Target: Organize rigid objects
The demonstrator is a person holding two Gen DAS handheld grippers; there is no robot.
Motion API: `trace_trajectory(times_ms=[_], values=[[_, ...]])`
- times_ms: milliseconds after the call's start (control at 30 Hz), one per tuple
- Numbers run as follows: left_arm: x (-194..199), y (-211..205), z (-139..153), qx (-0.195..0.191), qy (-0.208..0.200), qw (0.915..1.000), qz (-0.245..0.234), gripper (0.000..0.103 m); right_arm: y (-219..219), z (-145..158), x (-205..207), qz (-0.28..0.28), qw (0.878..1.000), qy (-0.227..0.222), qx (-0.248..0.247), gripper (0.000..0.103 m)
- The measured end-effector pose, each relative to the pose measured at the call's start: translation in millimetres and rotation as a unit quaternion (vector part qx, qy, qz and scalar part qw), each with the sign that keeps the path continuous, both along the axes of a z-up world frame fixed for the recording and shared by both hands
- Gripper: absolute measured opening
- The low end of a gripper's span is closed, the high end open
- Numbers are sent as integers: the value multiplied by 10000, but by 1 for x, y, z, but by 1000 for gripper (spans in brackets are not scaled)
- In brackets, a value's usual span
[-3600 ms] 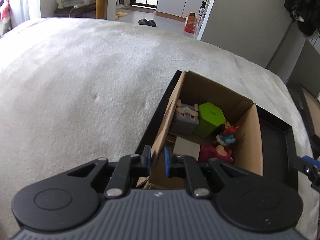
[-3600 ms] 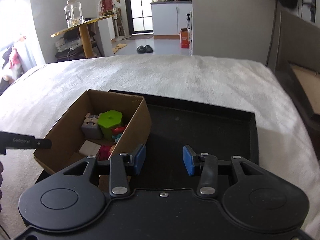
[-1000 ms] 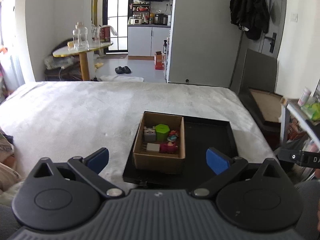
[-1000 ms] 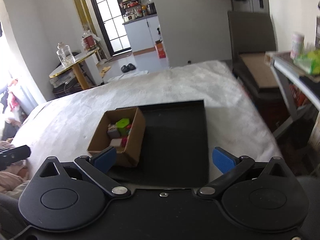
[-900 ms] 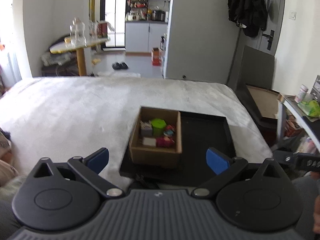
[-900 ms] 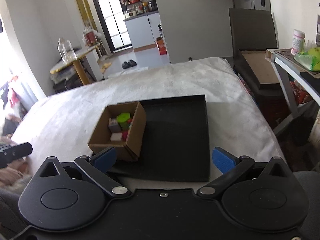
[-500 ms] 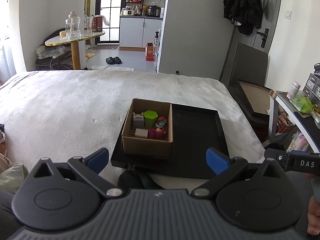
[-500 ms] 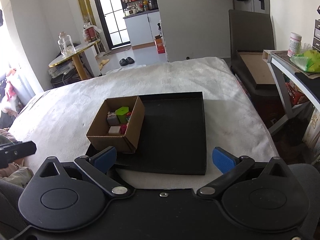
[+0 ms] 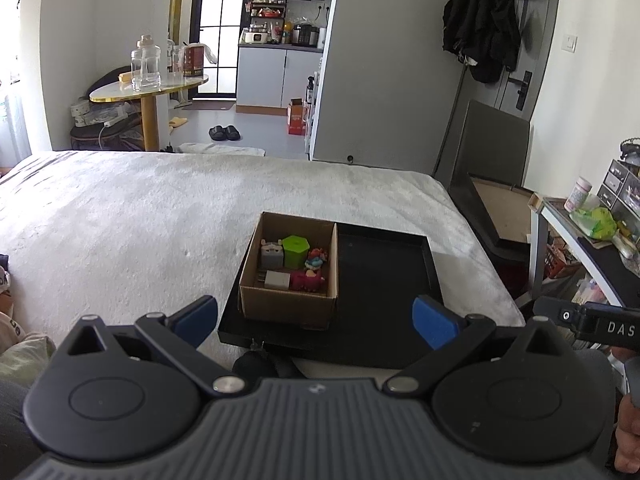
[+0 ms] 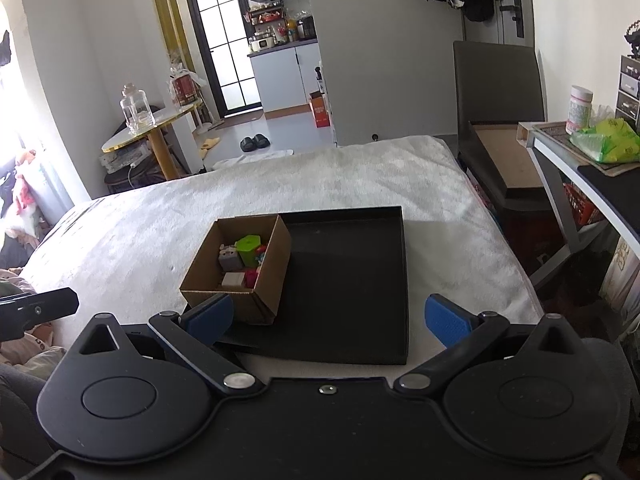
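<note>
A brown cardboard box (image 9: 288, 304) stands in the left part of a black tray (image 9: 384, 280) on the white bed. Inside it are a green hexagonal block (image 9: 295, 249), a grey toy block (image 9: 272, 255), a white cube (image 9: 277, 280) and a pink toy (image 9: 307, 280). The box (image 10: 240, 304) and tray (image 10: 352, 280) also show in the right wrist view. My left gripper (image 9: 316, 320) is open, empty and held back from the tray's near edge. My right gripper (image 10: 330, 320) is open and empty, also back from the tray.
The white bed cover (image 9: 120, 216) spreads wide to the left. A dark chair with a flat box (image 10: 504, 160) and a desk (image 10: 580, 168) stand to the right. A small round table (image 9: 148, 92) stands beyond the bed.
Both grippers have opened wide and pulled back and up from the box. The left gripper, earlier shut on the box's wall, has let it go.
</note>
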State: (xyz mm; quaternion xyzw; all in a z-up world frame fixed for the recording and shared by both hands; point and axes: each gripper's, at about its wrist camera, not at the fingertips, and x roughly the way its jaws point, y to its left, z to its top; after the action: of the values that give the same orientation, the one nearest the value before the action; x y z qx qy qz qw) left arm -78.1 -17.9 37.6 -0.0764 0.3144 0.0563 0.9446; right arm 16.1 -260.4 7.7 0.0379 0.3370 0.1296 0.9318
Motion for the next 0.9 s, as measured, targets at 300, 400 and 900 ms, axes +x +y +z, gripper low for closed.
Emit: trace_trajectory(times_ms=[300, 400, 900], values=[[0, 1, 1, -48, 12, 10000, 20, 103, 4, 1, -1, 64, 10000, -6, -4, 103], [0, 1, -1, -58, 52, 10000, -6, 103, 5, 0, -1, 77, 10000, 5, -8, 103], [3, 0, -1, -38, 68, 10000, -60, 103, 7, 0, -2, 68, 10000, 2, 22, 103]])
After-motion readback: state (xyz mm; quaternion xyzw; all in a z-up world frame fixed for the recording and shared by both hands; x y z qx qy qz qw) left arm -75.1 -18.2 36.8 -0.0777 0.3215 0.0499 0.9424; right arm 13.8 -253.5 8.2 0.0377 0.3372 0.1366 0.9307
